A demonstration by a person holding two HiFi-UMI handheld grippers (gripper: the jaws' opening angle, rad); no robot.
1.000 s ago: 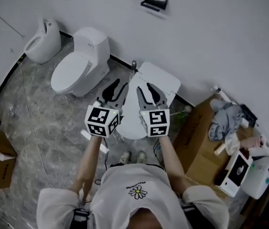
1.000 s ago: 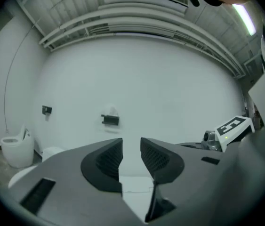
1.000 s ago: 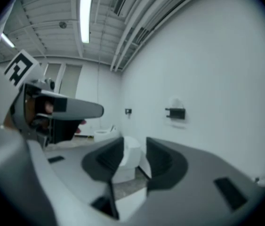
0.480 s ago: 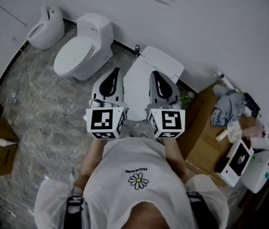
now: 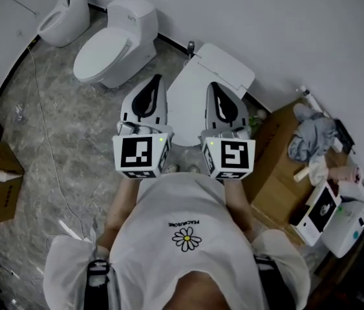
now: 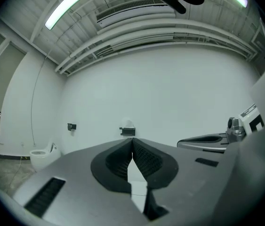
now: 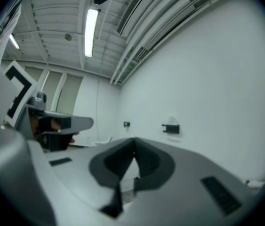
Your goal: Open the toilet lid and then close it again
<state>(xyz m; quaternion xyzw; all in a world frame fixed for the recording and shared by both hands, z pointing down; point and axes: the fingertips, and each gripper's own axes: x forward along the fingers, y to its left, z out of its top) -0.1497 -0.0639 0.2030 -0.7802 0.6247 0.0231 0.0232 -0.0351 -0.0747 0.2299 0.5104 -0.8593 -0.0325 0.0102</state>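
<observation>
The toilet lid [image 5: 188, 105] lies shut. The left gripper [image 5: 156, 80] hangs over the lid's left edge and the right gripper [image 5: 213, 86] over its right edge. Both are squeezed tight with nothing inside.

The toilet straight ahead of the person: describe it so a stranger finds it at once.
Follow the white back wall rightwards past the small white urinal and the rounded white toilet. The third fixture, a white toilet with a flat lid, stands beside the brown cardboard box; only it has a squared, slab-like back.
</observation>
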